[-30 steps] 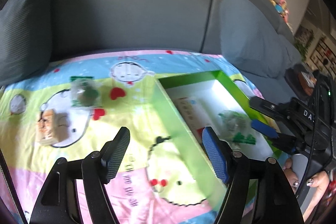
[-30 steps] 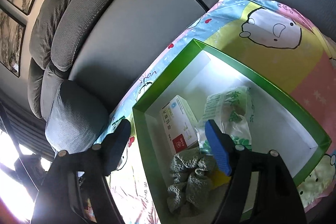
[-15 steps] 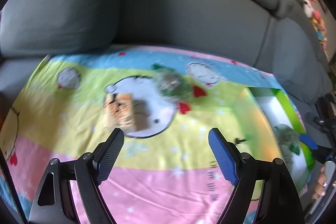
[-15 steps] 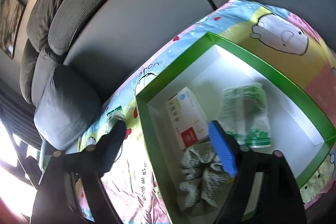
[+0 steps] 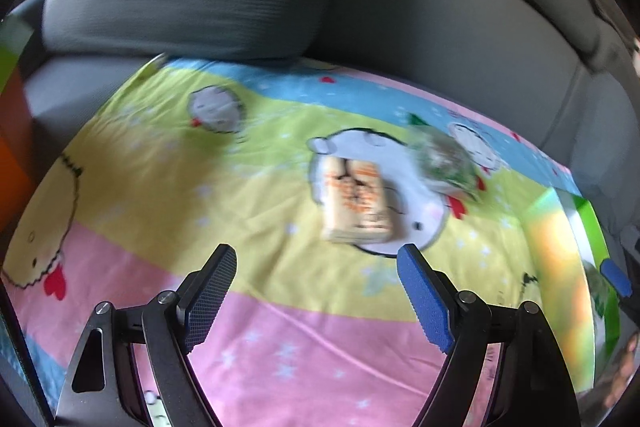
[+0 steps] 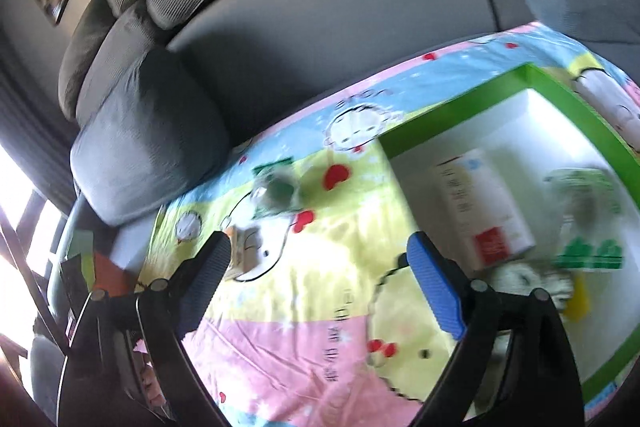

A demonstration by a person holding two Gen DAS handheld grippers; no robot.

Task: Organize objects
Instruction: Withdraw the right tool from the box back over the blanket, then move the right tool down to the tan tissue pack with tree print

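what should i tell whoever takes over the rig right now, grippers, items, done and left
Left gripper: open, empty, above the blanket.
Right gripper: jaws opening, nothing between them.
In the green box: white carton, green-printed bag, grey cloth.
Out on the blanket: orange-printed pack and clear bag with green contents.
Left: probably box those two.

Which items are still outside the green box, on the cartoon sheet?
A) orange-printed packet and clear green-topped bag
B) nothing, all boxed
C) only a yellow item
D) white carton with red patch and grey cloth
A: the orange-printed packet and the clear green-topped bag lie on the cartoon sheet, outside the green box.
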